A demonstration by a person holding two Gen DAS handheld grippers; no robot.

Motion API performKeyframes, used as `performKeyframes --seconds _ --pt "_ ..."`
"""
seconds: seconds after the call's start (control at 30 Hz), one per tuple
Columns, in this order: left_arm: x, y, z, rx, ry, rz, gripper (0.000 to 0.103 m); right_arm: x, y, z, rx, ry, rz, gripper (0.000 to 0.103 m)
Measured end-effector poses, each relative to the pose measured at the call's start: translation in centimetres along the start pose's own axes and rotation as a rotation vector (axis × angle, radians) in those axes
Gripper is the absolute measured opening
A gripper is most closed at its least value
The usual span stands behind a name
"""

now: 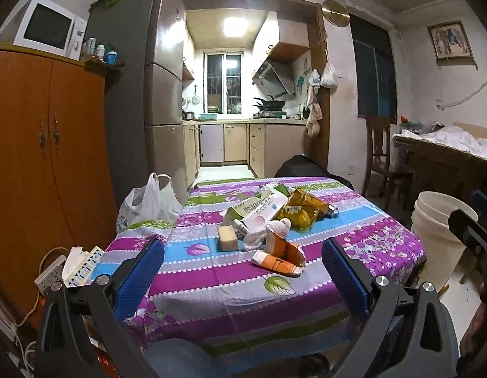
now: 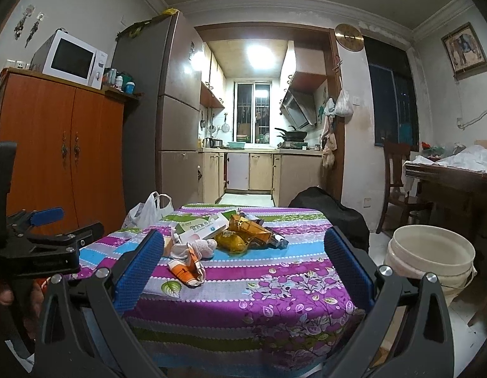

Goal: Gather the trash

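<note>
1. Far left: I see an orange cabinet (image 1: 48, 157) with a microwave (image 1: 49, 26) on top. A grey fridge (image 1: 139, 72) stands to its right.
2. Low left, beside the table: a power strip (image 1: 81, 266), and farther back a white plastic bag (image 1: 150, 203) touching the table's left edge.
3. My left gripper (image 1: 243, 261) hangs over the near edge of the table (image 1: 230, 296), jaws spread wide, nothing between the blue pads (image 1: 142, 277). It also shows at the left edge of the right wrist view.
4. Table centre, the trash pile: a tan sponge block (image 1: 228, 238) on the left, a crumpled white tissue (image 1: 268, 231) just right of it, and a torn orange carton (image 1: 281, 256) nearest me.
5. Behind those lies a white-and-green box (image 1: 259, 209) on its side, touching the yellow wrappers (image 1: 301, 209) to its right.
6. All the trash sits on the flowered cloth, past both sets of fingertips and untouched.
7. My right gripper (image 2: 243, 261) is also wide open and empty, over the near edge. The carton (image 2: 186, 271) lies just right of its left pad (image 2: 136, 271).
8. Right of the table: a white bucket (image 2: 432, 258) on the floor, open at the top. I cannot see what is inside.
9. Far right: a wooden chair (image 2: 397, 182) and a dark table heaped with white cloth (image 2: 460, 157).
</note>
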State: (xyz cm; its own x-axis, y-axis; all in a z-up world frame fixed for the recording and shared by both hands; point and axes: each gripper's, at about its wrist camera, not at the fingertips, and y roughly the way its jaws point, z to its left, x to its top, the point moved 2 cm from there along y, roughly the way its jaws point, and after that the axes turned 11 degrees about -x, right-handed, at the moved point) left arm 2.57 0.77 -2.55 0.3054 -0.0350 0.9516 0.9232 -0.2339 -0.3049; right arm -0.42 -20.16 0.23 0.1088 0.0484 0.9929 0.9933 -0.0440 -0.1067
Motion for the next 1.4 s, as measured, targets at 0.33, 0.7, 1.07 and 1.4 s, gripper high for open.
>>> performKeyframes --seconds 0.33,0.7,1.07,1.4 --pt "-0.2 0.5 -0.2 -0.010 0.013 0.016 0.099 -0.1 0.2 0.0 0.006 -0.003 -0.001 0.098" --pt "-0.5 0.9 -0.3 -0.005 0.010 0.020 0.099 -0.2 0.2 0.1 0.010 -0.006 0.004 0.098" --pt "-0.9 10.2 7.4 -0.006 0.023 0.220 0.099 -1.5 12.3 4.1 0.382 -0.024 0.330 0.070" --pt "-0.3 21.1 14.6 -0.183 -0.131 0.397 0.099 -8.0 25.6 11.5 0.532 -0.135 0.632 0.049"
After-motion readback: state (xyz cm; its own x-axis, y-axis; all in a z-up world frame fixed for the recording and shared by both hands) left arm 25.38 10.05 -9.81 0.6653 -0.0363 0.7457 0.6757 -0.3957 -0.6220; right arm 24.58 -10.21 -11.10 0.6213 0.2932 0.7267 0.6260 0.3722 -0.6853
